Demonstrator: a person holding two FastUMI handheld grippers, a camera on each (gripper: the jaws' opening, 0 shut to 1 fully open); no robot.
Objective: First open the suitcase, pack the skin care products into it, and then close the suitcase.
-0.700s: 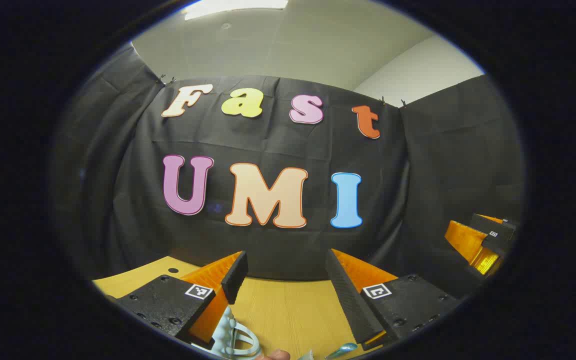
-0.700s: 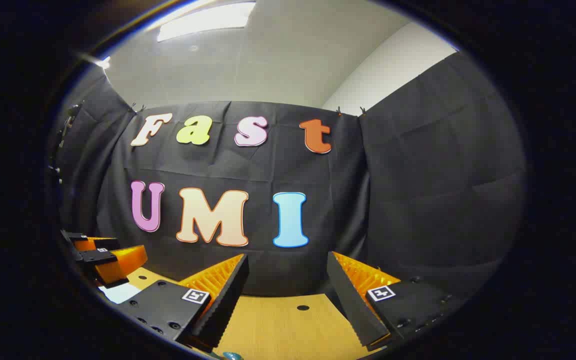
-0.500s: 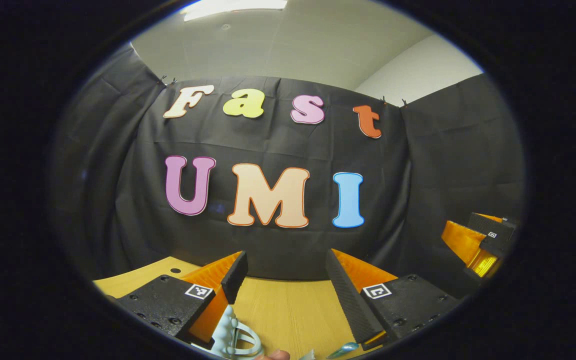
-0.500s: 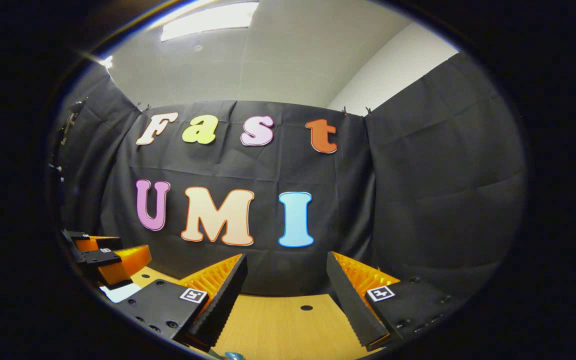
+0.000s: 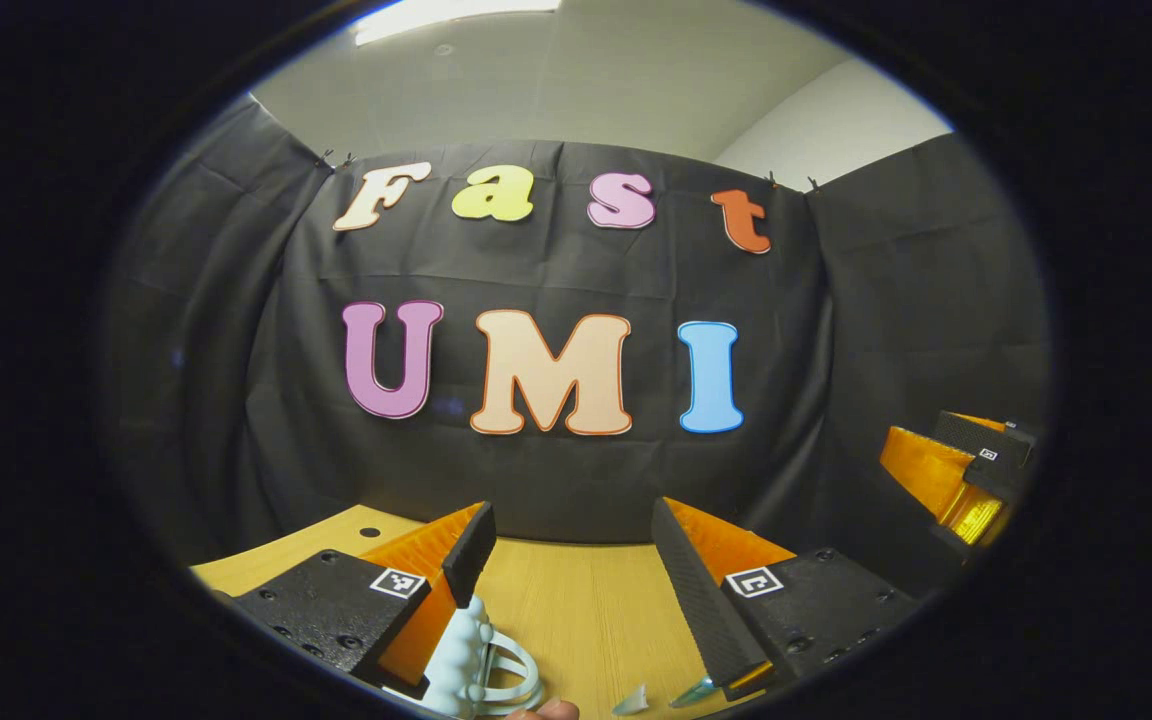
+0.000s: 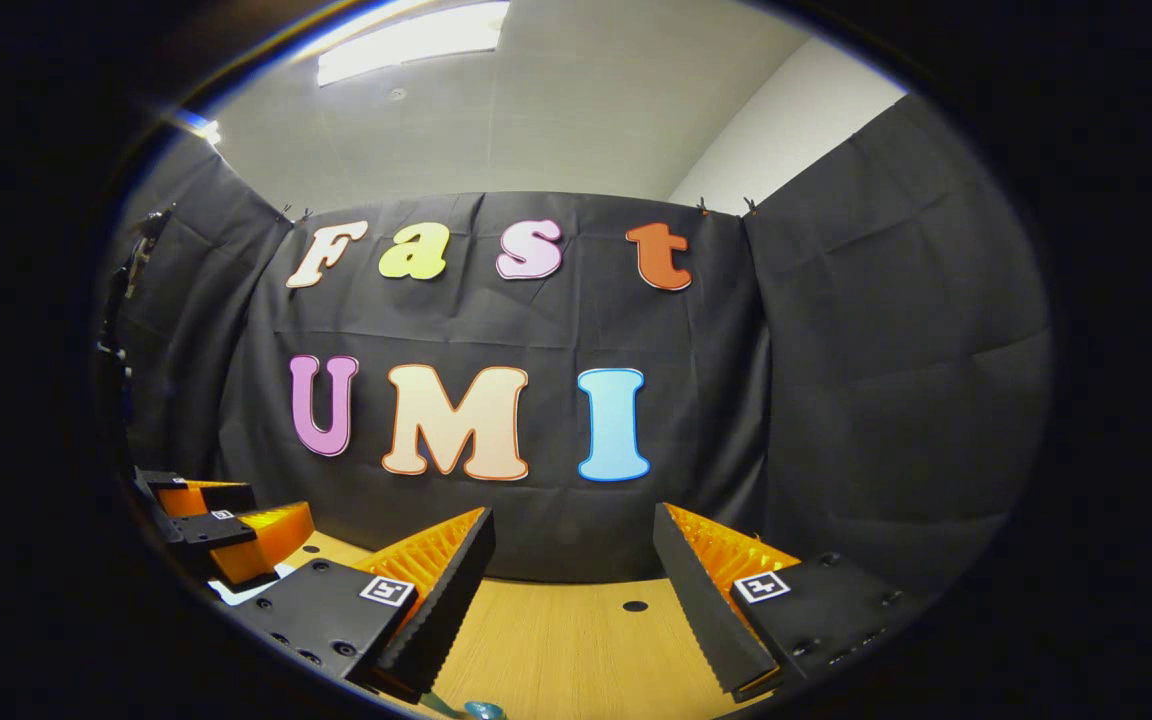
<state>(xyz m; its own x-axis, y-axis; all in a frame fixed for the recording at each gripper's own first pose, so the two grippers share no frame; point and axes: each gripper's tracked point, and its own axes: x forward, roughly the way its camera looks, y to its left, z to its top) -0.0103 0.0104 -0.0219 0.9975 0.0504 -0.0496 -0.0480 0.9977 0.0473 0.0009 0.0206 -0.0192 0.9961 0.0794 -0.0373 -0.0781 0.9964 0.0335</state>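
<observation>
Left gripper (image 5: 568, 560) up over the wooden table (image 5: 576, 610), fingers spread wide, nothing between them. Right at its near edge sits a pale blue knobbly item (image 5: 466, 650) with a looped handle, just beside the left finger; whether it is a skin care product is unclear. Right gripper (image 6: 571, 570) gapes empty too. Farther off, the black cloth wall (image 6: 836, 400).
</observation>
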